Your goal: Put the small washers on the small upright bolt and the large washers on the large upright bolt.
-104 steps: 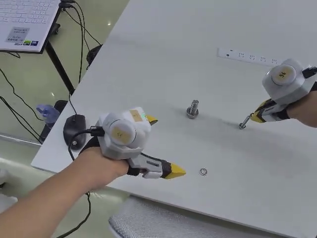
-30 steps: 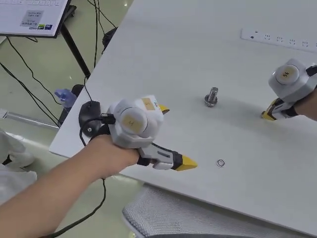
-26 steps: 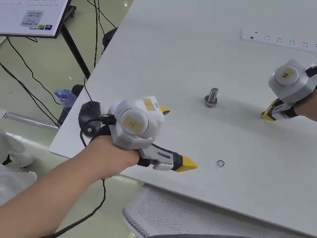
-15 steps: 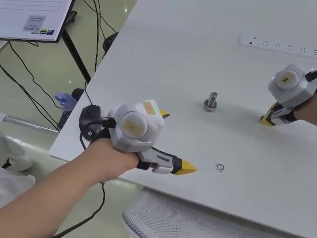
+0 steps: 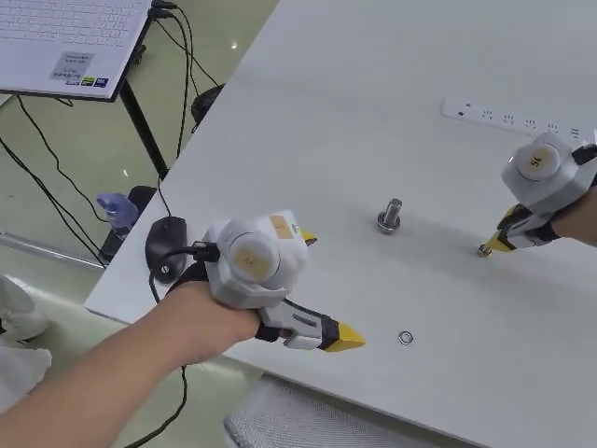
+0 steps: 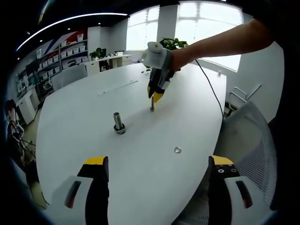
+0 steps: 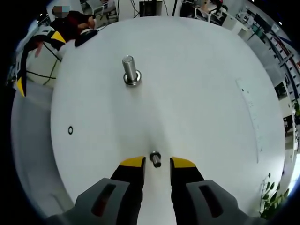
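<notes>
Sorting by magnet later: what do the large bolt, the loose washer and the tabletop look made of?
Large bolt: grey metal, probably steel, with a bright sheen.
Washer: silvery metal ring, too small to judge further.
Tabletop: white, smooth, matte; the material underneath is unclear.

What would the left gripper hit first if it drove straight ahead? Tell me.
Most likely the small silver metal washer, lying flat on the white table just ahead of the left gripper. Height is hard to judge, so the open jaws might pass over it.

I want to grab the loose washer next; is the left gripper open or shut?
Open: the left gripper has its two yellow-tipped jaws standing wide apart in the left gripper view, with nothing held between them.
</notes>
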{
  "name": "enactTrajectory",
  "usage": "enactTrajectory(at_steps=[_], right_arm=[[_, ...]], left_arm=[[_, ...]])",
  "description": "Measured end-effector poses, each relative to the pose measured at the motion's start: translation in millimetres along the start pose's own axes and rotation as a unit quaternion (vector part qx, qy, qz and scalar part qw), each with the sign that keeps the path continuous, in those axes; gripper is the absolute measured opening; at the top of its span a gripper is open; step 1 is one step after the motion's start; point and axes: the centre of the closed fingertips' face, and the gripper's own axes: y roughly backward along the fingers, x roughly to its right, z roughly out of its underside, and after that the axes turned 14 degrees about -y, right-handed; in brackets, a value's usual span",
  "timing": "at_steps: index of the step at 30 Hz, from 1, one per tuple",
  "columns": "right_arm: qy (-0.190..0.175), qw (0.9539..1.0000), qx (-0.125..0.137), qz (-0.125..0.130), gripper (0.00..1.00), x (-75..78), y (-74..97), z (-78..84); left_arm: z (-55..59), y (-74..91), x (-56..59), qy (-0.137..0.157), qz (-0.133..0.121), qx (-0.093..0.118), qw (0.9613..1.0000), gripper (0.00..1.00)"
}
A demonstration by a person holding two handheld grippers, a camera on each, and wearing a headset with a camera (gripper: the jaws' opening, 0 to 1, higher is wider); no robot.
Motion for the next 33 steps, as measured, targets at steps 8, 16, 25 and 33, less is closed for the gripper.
enactTrajectory(at_steps=[8, 16, 25, 33], right_arm=[[0.045, 0.999, -0.004, -0.002, 0.24, -20.7, 11.2, -11.9], [0.066, 0.9976, 0.017, -0.017, 0.25, -51.1, 19.5, -27.3], [0.091, 0.9951, 0.021, -0.032, 0.27, -84.7, 23.1, -27.4], [0.098, 0.9936, 0.03, -0.049, 0.28, -111.2, 24.7, -26.0]], left_arm=[[-4.9, 2.3, 0.2, -0.003, 0.0, 0.005, 1.0, 0.88], [-1.7, 4.5, 5.1, -0.001, 0.001, 0.004, 1.0, 0.88], [-1.6, 4.2, 5.2, -0.004, 0.003, 0.005, 1.0, 0.88], [-3.7, 1.6, 1.5, -0.007, 0.004, 0.013, 0.9999, 0.89]])
